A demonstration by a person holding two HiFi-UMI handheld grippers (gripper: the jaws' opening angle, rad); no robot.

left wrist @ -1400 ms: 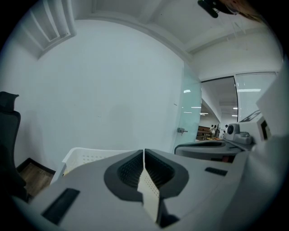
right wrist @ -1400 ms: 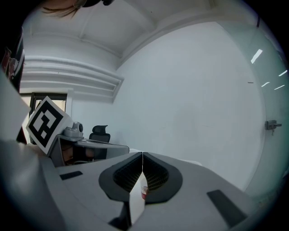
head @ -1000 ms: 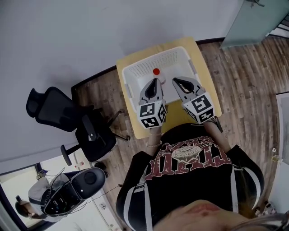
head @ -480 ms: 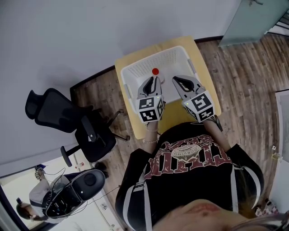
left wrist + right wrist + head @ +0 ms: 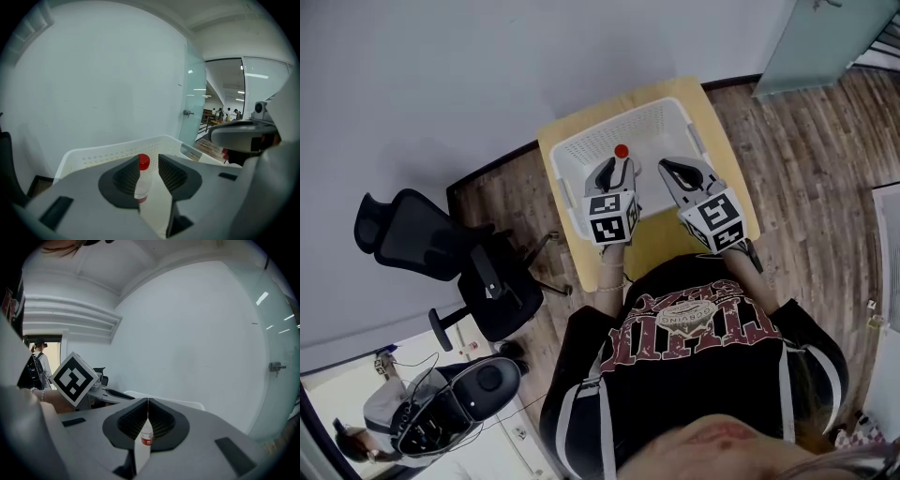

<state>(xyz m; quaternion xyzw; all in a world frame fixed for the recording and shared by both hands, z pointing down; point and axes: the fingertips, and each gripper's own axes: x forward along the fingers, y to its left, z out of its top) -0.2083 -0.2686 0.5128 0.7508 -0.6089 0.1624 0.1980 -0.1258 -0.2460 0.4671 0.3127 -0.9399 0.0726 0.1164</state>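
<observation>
A small clear bottle with a red cap (image 5: 622, 151) stands in a white perforated basket (image 5: 670, 117) on a yellow table (image 5: 724, 150). My left gripper (image 5: 613, 172) hovers over the basket just short of the bottle. Its jaws are open, and the bottle (image 5: 142, 180) shows in the gap of the left gripper (image 5: 149, 160), a little beyond the tips and untouched. My right gripper (image 5: 673, 172) hangs beside it to the right, over the basket's near part. The right gripper (image 5: 147, 401) is shut and empty; the bottle (image 5: 146, 438) shows through the slit below its tips.
A black office chair (image 5: 422, 234) stands left of the table on the wooden floor (image 5: 825, 159). A white wall lies behind the basket, a glass door (image 5: 825, 37) at the right. A dome-shaped machine (image 5: 455, 403) and a person are at the lower left.
My left gripper has opened, tipped downward and moved slightly forward, so the basket and bottle now show between its jaws. The right gripper has barely moved and stays shut.
</observation>
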